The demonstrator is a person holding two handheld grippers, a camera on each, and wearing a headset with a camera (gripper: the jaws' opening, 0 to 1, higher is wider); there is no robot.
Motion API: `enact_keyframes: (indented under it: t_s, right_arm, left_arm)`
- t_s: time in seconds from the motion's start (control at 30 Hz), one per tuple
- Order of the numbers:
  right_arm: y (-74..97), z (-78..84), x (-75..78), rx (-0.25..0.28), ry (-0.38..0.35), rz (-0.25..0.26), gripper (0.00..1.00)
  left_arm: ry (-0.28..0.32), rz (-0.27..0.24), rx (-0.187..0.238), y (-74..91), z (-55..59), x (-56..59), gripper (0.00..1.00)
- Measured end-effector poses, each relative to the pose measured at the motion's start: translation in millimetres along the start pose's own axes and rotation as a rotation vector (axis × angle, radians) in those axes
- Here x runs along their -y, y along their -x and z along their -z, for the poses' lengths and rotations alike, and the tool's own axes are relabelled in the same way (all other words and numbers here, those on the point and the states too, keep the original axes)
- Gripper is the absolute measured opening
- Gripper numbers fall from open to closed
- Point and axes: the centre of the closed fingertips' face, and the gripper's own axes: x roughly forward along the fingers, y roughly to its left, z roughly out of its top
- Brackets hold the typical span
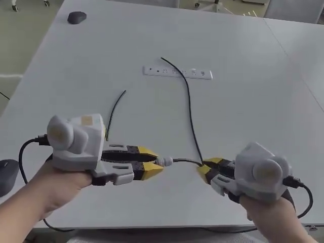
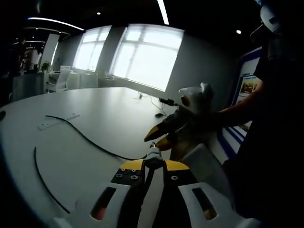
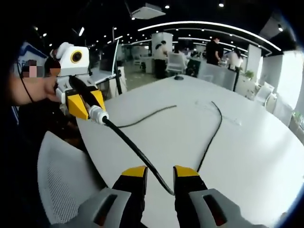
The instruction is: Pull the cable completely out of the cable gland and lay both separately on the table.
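Nearest, the left hand-held gripper (image 1: 156, 164) clamps the small white plastic cable gland (image 1: 164, 162) over the white desk (image 1: 243, 111), and the thin black cable (image 1: 190, 106) runs straight rightward from it into the right hand-held gripper (image 1: 205, 169), closed on it nearby, so pulling apart along that line looks right.

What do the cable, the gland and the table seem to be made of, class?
The cable is black, matt and bends freely: probably a rubber or plastic sheath. The gland is pale grey-white, dully shiny: likely moulded plastic, though small. The table is smooth, white, softly reflective: perhaps laminate.
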Motion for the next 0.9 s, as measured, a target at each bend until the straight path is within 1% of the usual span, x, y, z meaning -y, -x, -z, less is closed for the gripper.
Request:
enact_keyframes:
  t_s: [0.03,0.07,0.13,0.23,0.27,0.33,0.47,0.57,0.67,0.8,0.9]
  right_arm:
    - [1.9,-4.0,-3.7,-0.004,0.036,-0.015,0.2]
    - [4.5,-11.4,-9.7,-0.008,0.101,-0.032,0.2]
    - [6.2,-23.8,-20.2,0.006,0.191,-0.059,0.2]
    - [3.5,-36.7,-38.3,-0.002,0.342,-0.101,0.18]
    - [0.6,-40.0,-46.4,-0.007,0.379,-0.125,0.18]
    - [-4.8,-44.1,-54.1,-0.012,0.432,-0.136,0.16]
    - [-12.0,-45.9,-61.0,-0.025,0.474,-0.139,0.1]
    - [-11.4,-49.5,-62.5,-0.024,0.491,-0.136,0.04]
    - [-12.0,-46.2,-62.3,-0.034,0.48,-0.143,0.02]
    - [-13.1,-41.7,-63.6,-0.033,0.455,-0.15,0.02]
    - [-14.1,-40.0,-63.0,-0.028,0.432,-0.148,0.01]
  left_arm:
    - [-0.002,0.001,-0.001,0.0,0.1,0.3,0.15]
    - [-0.003,0.004,0.0,0.0,-0.3,0.9,0.15]
    - [-0.005,0.006,0.001,-0.3,-0.5,1.2,0.15]
    - [-0.01,0.01,0.0,-1.0,-1.0,1.6,0.15]
    - [-0.012,0.012,0.001,-1.5,-1.9,2.0,0.15]
    - [-0.019,0.012,0.001,-1.5,-2.9,1.8,0.15]
    - [-0.017,0.009,-0.003,-1.3,-2.9,0.9,0.15]
    - [-0.028,0.004,-0.012,-0.9,-1.3,0.8,0.14]
    - [-0.03,0.005,-0.019,-0.5,0.8,1.0,0.14]
    - [-0.044,0.003,-0.034,-1.4,4.2,1.1,0.14]
    - [-0.048,0.002,-0.037,-1.6,4.7,0.5,0.14]
